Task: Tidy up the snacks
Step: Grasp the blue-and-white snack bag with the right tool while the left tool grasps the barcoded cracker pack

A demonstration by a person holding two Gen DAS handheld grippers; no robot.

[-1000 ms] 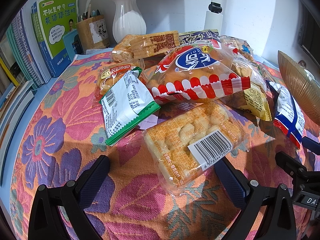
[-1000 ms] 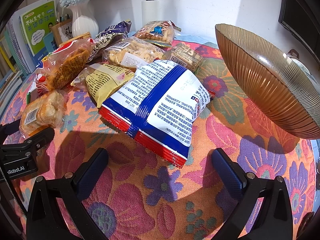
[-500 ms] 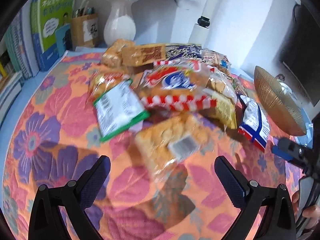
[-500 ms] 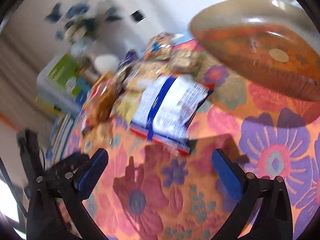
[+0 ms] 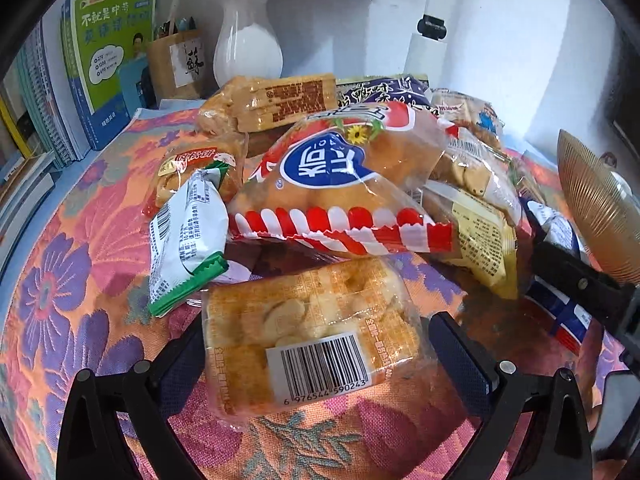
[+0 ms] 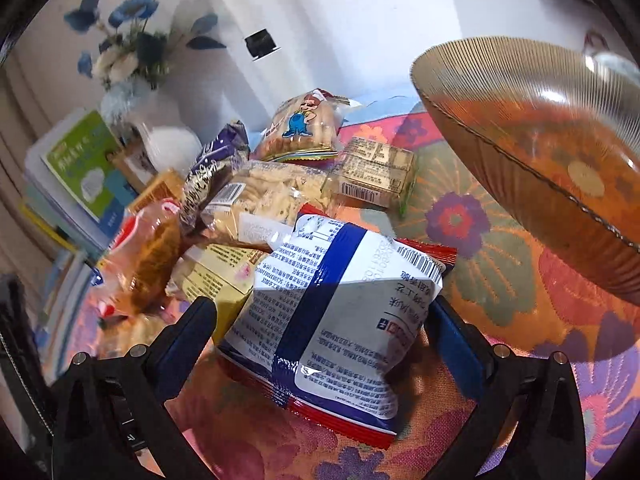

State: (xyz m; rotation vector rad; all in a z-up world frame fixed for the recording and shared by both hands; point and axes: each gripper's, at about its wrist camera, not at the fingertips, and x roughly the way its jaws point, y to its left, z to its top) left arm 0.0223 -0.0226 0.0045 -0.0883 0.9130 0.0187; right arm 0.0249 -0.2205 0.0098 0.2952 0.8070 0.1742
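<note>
A pile of snack packets lies on a flowered tablecloth (image 5: 72, 264). My left gripper (image 5: 316, 356) is open, its fingers on either side of a clear pack of yellow biscuits with a barcode (image 5: 308, 340). Behind it lie a red-and-white striped bread bag (image 5: 340, 184) and a white-and-green packet (image 5: 184, 236). My right gripper (image 6: 324, 332) is open around a white, blue and red packet (image 6: 340, 312). A ribbed amber glass bowl (image 6: 532, 160) stands to its right; it also shows in the left wrist view (image 5: 592, 208).
Books (image 5: 100, 52), a brown pen holder (image 5: 176, 64) and a white vase with flowers (image 5: 246, 40) stand at the back left against the wall. The right gripper's black arm (image 5: 580, 280) shows at the right of the left wrist view.
Both grippers pulled back and up, then came forward and down. The left fingers now flank the biscuit pack; the right fingers now flank the blue-and-white packet.
</note>
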